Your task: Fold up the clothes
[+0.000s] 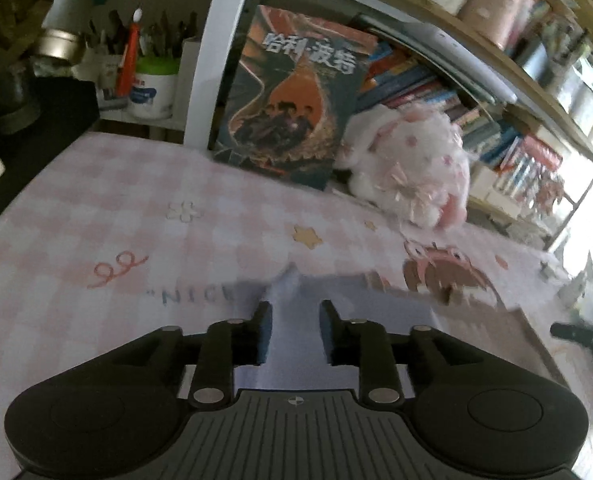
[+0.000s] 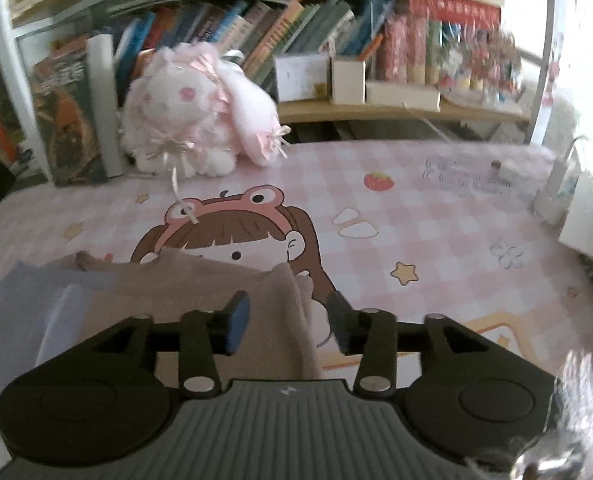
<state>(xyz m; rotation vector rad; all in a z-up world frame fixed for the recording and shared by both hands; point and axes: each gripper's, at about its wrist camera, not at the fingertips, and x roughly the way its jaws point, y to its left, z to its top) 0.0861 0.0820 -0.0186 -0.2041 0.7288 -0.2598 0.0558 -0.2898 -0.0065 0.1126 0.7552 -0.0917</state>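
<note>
Both tools, left (image 1: pixel 295 330) and right (image 2: pixel 286 322), hang released over folded clothes (image 2: pixel 200 300).

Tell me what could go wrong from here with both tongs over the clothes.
1. The brown garment has a bunched right edge under the open right tongs; gripping there may crease the fold.
2. The pale blue garment lies partly beneath it, so the left tongs could drag both layers.
3. The plush rabbit has a ribbon trailing toward the clothes; it might snag.

Before the plush rabbit (image 2: pixel 194 120) the checked mat (image 2: pixel 436 240) lies bare; book (image 1: pixel 288 92) and shelf (image 2: pixel 376 110) wall off the back.
</note>
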